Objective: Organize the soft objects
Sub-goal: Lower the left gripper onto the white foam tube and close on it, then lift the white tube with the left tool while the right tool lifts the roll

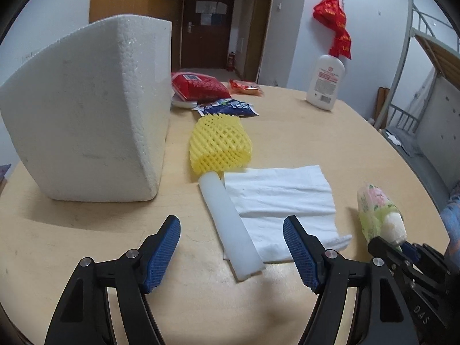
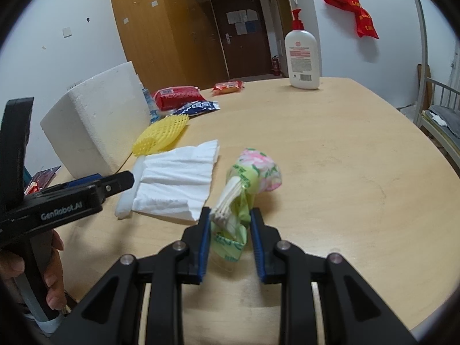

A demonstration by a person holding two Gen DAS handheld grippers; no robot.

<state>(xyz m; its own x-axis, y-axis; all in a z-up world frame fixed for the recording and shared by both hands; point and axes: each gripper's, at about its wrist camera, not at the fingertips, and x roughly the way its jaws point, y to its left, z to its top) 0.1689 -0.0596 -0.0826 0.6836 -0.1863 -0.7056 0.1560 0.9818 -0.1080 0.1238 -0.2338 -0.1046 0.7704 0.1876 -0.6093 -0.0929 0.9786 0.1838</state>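
On the table [image 1: 316, 120], a white foam box [image 1: 86, 115] stands ahead-left of the left gripper [image 1: 231, 251], whose spread jaws straddle a white foam tube [image 1: 230, 227] beside a tissue [image 1: 279, 198]. The right gripper [image 2: 228, 240] jaws are clenched on a green tissue pack [image 2: 253, 172].

We read "GenRobot.AI" in white on the black left gripper [image 2: 126, 178] body, and "DAS" on the right gripper [image 1: 382, 241] arm; other labels stay illegible
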